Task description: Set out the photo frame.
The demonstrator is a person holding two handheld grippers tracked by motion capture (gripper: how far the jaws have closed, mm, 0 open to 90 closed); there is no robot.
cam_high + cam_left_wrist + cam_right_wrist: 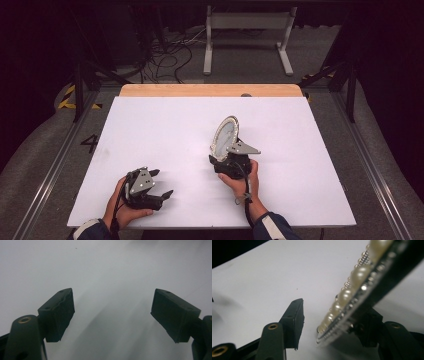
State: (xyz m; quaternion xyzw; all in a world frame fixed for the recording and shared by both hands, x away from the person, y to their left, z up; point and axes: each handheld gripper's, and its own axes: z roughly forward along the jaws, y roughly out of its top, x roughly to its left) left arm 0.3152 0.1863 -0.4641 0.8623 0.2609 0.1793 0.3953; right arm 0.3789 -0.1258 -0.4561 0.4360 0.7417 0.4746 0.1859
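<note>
Right hand-held gripper [231, 159]: in my right hand, near the middle of the counter, a little toward my side. In the right gripper view its jaws stand apart around the lower edge of the mirror — the rim lies against the right-hand jaw, while a clear gap separates it from the left-hand jaw. So the jaws are not clamped on it from both sides; whether the mirror's bottom edge rests on the counter or on the jaw, I cannot tell.

Mirror [224, 137]: a small oval one with a pearl-beaded rim [352, 282], standing up on edge and tilted, rising from my right hand-held gripper toward the far side of the counter. In the high view its glass faces left.

Left hand-held gripper [161, 183]: in my left hand, low over the near left part of the counter, well apart from the mirror. Its jaws are spread wide with nothing between them — in the left gripper view just bare white surface shows between the pads [61, 315].

Counter [150, 125]: white sheet on a wooden top, with the wood showing along the far edge.
</note>
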